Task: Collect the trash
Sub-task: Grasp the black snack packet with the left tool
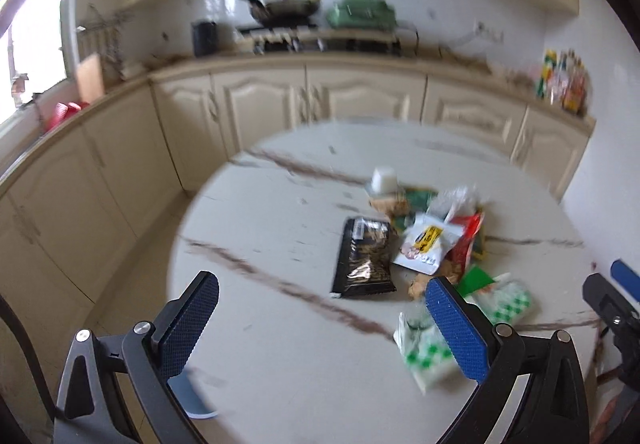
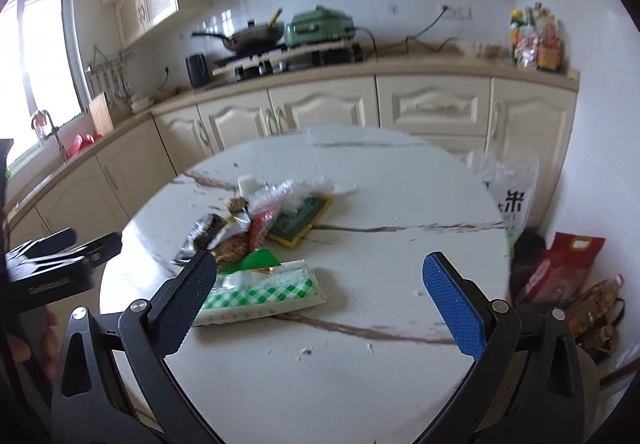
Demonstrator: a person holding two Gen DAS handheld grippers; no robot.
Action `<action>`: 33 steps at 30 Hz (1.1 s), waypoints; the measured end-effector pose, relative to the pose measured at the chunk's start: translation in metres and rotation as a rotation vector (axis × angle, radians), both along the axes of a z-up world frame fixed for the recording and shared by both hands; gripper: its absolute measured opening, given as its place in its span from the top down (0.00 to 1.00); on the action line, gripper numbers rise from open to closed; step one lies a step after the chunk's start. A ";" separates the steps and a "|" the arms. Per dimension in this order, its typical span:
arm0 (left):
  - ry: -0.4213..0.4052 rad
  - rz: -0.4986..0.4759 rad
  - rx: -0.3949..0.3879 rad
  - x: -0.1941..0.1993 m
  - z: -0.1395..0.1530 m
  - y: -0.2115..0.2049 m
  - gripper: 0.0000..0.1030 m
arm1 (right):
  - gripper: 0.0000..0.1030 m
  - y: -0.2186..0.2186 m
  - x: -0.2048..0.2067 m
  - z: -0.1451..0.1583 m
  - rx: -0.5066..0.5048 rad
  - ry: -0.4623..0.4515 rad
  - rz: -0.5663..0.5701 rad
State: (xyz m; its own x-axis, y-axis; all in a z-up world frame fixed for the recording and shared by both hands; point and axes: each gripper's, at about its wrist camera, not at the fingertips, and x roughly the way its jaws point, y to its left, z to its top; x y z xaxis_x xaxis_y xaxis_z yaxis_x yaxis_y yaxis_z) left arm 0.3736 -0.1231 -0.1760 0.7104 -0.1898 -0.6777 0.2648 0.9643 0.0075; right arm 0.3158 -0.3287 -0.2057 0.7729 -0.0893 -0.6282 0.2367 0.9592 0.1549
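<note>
I hold my left claw (image 1: 322, 298) and right claw (image 2: 320, 280) spread, empty above the counter (image 2: 360, 384), since the wrapper pile (image 2: 264, 220) lies farther off

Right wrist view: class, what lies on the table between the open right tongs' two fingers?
Mostly bare marble table, with the green-checked packet reaching in beside the left finger.
</note>
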 end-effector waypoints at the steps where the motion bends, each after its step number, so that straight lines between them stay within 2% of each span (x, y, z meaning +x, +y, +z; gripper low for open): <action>1: 0.028 -0.012 0.012 0.014 -0.008 -0.008 0.01 | 0.00 -0.001 0.007 -0.005 0.001 0.012 0.002; 7: 0.107 -0.021 0.058 0.059 -0.039 -0.024 0.05 | 0.00 -0.011 0.048 -0.026 0.016 0.057 0.016; 10: 0.151 -0.036 0.064 0.080 -0.052 -0.028 0.21 | 0.00 -0.013 0.063 -0.033 0.020 0.068 0.026; 12: 0.159 -0.047 0.030 0.090 -0.058 -0.027 0.24 | 0.00 -0.010 0.069 -0.035 0.019 0.074 0.030; 14: 0.149 -0.070 0.032 0.099 -0.059 -0.029 0.31 | 0.00 -0.009 0.075 -0.037 0.021 0.080 0.038; 15: 0.144 -0.077 0.031 0.100 -0.058 -0.028 0.42 | 0.00 -0.007 0.078 -0.038 0.022 0.084 0.043; 16: 0.135 -0.086 0.029 0.101 -0.058 -0.028 0.62 | 0.00 -0.005 0.080 -0.038 0.022 0.084 0.047; 17: 0.131 -0.097 0.024 0.101 -0.057 -0.028 0.71 | 0.00 -0.003 0.082 -0.038 0.022 0.085 0.053; 20: 0.122 -0.127 0.036 0.098 -0.057 -0.026 0.74 | 0.00 0.006 0.091 -0.039 0.010 0.100 0.075; 22: 0.115 -0.124 0.007 0.096 -0.057 -0.017 0.80 | 0.00 0.013 0.096 -0.038 -0.002 0.107 0.094; 24: 0.103 -0.111 -0.014 0.085 -0.053 -0.006 0.82 | 0.00 0.023 0.103 -0.037 -0.019 0.115 0.121; 30: 0.077 -0.063 -0.032 0.052 -0.035 0.039 0.83 | 0.00 0.064 0.134 -0.039 -0.105 0.172 0.252; 33: 0.079 -0.040 -0.050 0.042 -0.033 0.058 0.83 | 0.06 0.082 0.152 -0.045 -0.132 0.202 0.313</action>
State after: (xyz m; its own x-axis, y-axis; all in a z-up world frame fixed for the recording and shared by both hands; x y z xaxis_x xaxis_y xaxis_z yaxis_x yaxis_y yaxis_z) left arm 0.4152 -0.0649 -0.2087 0.6462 -0.2519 -0.7204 0.3013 0.9515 -0.0625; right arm 0.4673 -0.2470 -0.2509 0.6377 0.0407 -0.7692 -0.0574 0.9983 0.0053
